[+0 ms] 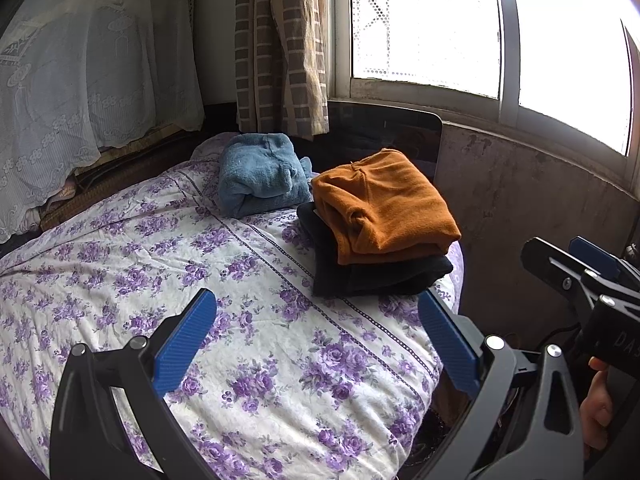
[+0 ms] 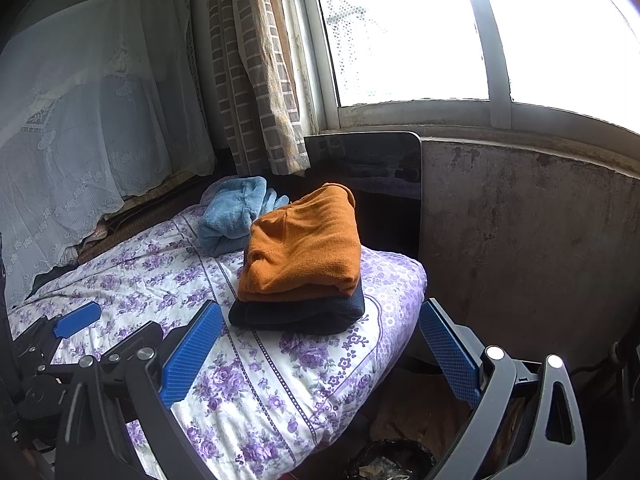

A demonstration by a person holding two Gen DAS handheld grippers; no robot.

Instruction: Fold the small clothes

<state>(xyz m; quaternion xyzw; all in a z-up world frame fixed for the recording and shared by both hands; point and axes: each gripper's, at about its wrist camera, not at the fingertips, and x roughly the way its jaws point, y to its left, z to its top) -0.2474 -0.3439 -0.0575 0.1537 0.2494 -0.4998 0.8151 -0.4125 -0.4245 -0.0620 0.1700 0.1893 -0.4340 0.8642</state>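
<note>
Both claws are wide and hold nothing — left claw [image 1: 318,344], right claw [image 2: 320,346]. An orange top [image 2: 304,250] sits folded on a dark one [image 2: 304,314] on the bed [image 2: 260,392].

Bright window [image 1: 424,20], checked curtain [image 1: 280,44], stained wall [image 2: 520,240], floral bedspread [image 1: 160,248]

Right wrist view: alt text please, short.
A folded orange garment sits stacked on a folded dark garment near the corner of a purple-floral bedspread, with a rolled blue fleece behind them. The open right gripper frames the foreground, holding nothing, below a bright window.
</note>
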